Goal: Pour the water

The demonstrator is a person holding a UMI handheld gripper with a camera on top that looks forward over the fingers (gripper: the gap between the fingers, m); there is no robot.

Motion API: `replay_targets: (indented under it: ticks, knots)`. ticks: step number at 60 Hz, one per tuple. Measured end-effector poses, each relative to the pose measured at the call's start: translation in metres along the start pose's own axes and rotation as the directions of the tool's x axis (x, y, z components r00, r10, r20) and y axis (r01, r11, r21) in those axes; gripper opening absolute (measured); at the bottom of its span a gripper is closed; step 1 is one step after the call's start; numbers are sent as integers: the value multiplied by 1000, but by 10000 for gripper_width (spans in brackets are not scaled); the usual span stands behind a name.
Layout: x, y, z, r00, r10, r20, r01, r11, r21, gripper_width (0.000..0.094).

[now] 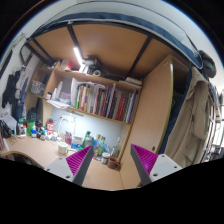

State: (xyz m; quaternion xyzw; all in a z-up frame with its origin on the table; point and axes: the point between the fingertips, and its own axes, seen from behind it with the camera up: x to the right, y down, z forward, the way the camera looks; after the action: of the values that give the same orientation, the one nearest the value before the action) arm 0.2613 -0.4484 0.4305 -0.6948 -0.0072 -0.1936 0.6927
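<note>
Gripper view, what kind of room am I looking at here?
Probably a dorm room or study nook: a wooden desk under a built-in shelf of books, bottles on the desk, clothes hanging beside it. The gripper hovers open, holding nothing.

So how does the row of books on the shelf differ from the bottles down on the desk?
The books stand upright, packed side by side on the wooden shelf, while the bottles sit lower, loosely grouped on the desk. The books form one long row; the bottles form a short cluster just ahead of the open gripper, which holds nothing. Both lie beyond its fingers.
</note>
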Motion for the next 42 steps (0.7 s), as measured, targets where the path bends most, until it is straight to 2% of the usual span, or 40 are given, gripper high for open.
replay_targets:
  ticks: [30,42]
  knots:
    - [2,41,-10,998,63,19,-62,997,-41,822]
    - [1,61,-5,996,81,36,-81,997,-22,822]
